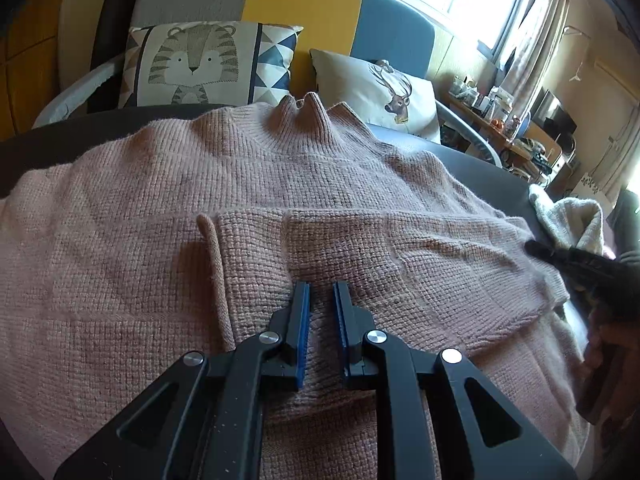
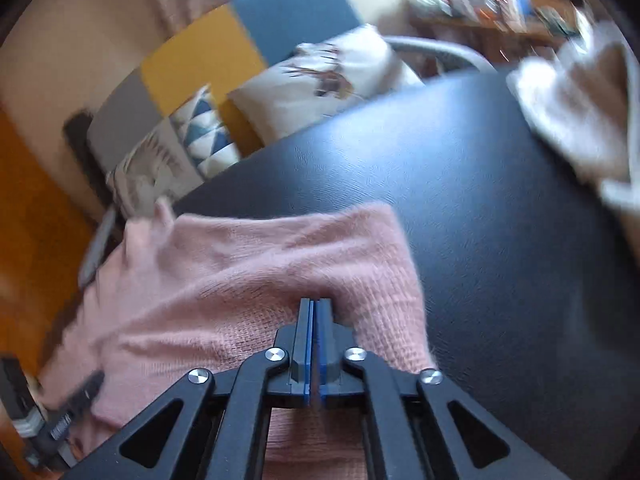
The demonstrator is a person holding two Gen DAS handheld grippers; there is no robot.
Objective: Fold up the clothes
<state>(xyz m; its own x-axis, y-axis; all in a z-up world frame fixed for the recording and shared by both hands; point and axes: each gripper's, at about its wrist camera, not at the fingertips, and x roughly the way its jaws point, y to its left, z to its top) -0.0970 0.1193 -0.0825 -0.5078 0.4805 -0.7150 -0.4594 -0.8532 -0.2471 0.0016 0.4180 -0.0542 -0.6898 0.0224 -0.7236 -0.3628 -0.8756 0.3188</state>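
A pink knitted sweater (image 1: 280, 176) lies spread on the dark table, collar at the far side and one sleeve folded across the body. My left gripper (image 1: 323, 286) points down at the sweater's middle, its jaws narrowly apart and pinching a ridge of knit that bulges between the blue pads. In the right wrist view, blurred by motion, my right gripper (image 2: 315, 302) is shut on an edge of the sweater (image 2: 248, 264), which rises to the pinch. The right gripper's dark tip (image 1: 560, 258) also shows at the right edge of the left wrist view.
A cream knit garment (image 1: 572, 220) lies at the table's right end. Bare dark tabletop (image 2: 460, 200) stretches beyond the sweater. Behind stand a sofa with a tiger pillow (image 1: 192, 64) and a deer pillow (image 1: 384, 92), and a cluttered desk (image 1: 500, 120) at the right.
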